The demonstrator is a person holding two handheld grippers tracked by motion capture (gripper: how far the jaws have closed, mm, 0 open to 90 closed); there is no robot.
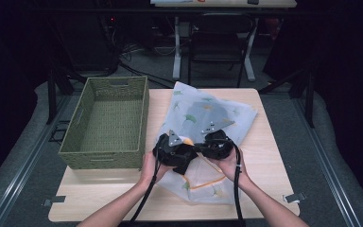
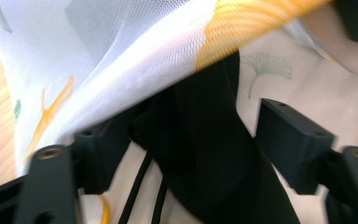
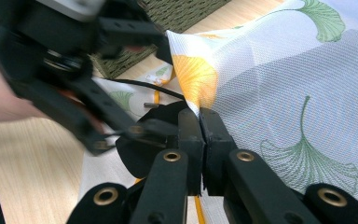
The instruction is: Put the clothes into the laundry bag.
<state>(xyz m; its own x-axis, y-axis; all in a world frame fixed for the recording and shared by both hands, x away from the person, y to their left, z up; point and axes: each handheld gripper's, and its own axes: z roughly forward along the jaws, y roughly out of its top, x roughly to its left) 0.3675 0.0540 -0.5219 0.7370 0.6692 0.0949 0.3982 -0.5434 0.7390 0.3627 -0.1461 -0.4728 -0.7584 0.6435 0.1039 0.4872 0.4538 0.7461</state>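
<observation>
Two claws | right claw (image 3: 200, 116) clamps mesh bag (image 3: 279, 84) | left claw (image 2: 186, 144) released, straddling black strap (image 2: 200, 140)

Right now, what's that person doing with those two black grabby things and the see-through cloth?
A person is handling a thin white cloth printed with green and yellow leaves, spread on a wooden table. The right gripper is pinched shut on a raised fold of the cloth. The left gripper sits close beside it with its jaws apart, the cloth draped over them but not squeezed. A green woven basket stands beside the cloth.
</observation>
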